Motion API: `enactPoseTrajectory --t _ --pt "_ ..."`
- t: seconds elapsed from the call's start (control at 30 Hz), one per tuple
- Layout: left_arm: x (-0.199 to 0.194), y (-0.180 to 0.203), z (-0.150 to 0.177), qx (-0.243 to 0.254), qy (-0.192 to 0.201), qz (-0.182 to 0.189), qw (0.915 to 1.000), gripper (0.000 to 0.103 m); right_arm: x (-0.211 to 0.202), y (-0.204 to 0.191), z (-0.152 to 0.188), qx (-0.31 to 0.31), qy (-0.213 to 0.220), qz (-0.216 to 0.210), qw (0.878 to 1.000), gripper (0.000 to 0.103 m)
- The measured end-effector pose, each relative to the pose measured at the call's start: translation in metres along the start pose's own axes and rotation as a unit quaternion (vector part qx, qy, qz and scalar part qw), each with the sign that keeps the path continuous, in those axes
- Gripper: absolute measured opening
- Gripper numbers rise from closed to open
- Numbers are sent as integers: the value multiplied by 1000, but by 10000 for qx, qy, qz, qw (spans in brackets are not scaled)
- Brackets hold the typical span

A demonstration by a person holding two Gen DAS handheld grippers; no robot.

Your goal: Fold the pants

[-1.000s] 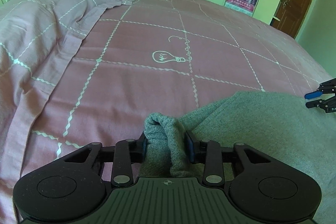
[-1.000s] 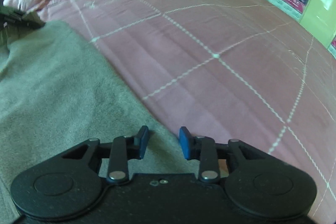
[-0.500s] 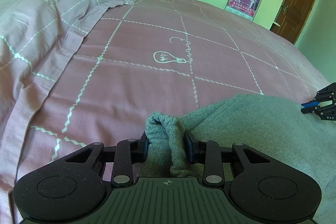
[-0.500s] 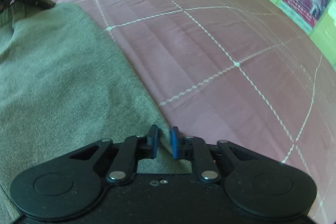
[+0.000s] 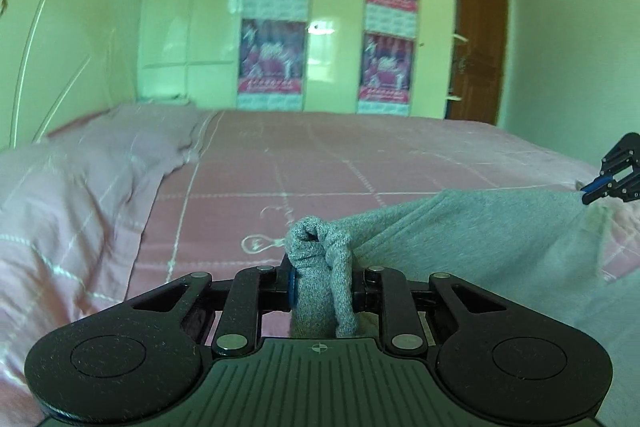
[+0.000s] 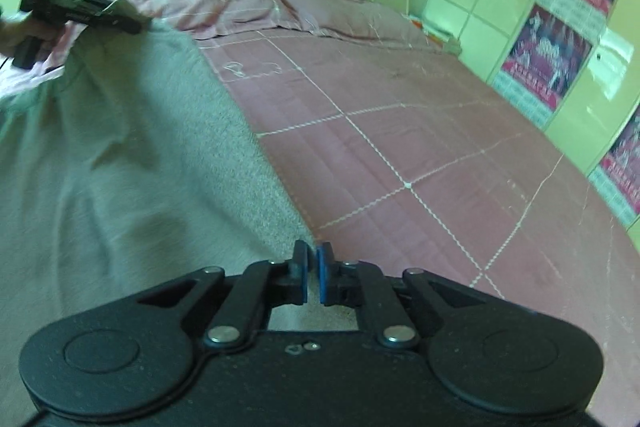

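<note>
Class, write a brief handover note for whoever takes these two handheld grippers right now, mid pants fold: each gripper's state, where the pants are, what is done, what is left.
Left gripper: shut on a bunched corner of the grey knit pants.
Right gripper: fingers nearly together, pinching the pants' edge at the other corner.
Pants: held up between both grippers, the edge raised above the pink checked bedspread; the rest hangs toward the bed.
Done: both corners gripped and raised.
Left: probably carry the held edge across, lay it down to fold, release, smooth.
</note>
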State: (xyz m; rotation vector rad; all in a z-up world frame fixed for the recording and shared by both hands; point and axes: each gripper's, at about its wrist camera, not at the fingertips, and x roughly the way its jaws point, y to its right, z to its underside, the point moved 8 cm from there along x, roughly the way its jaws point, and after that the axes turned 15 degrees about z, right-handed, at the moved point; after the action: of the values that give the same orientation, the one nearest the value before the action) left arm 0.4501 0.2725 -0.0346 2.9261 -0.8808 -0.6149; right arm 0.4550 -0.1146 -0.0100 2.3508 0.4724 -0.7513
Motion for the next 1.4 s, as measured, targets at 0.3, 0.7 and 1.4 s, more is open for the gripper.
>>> enactPoseTrajectory --t 0.3,0.7,1.4 --pt "-69 74 48 296 -63 -44 9995 23 -75 -95 64 -478 -114 297 9984 0" --pt "-147 106 108 -993 -44 -1139 9885 74 -136 -115 109 1429 -41 929 9854 16" --pt "-142 137 138 -4337 1277 -967 8867 74 -115 -102 119 4266 -459 884 8990 37"
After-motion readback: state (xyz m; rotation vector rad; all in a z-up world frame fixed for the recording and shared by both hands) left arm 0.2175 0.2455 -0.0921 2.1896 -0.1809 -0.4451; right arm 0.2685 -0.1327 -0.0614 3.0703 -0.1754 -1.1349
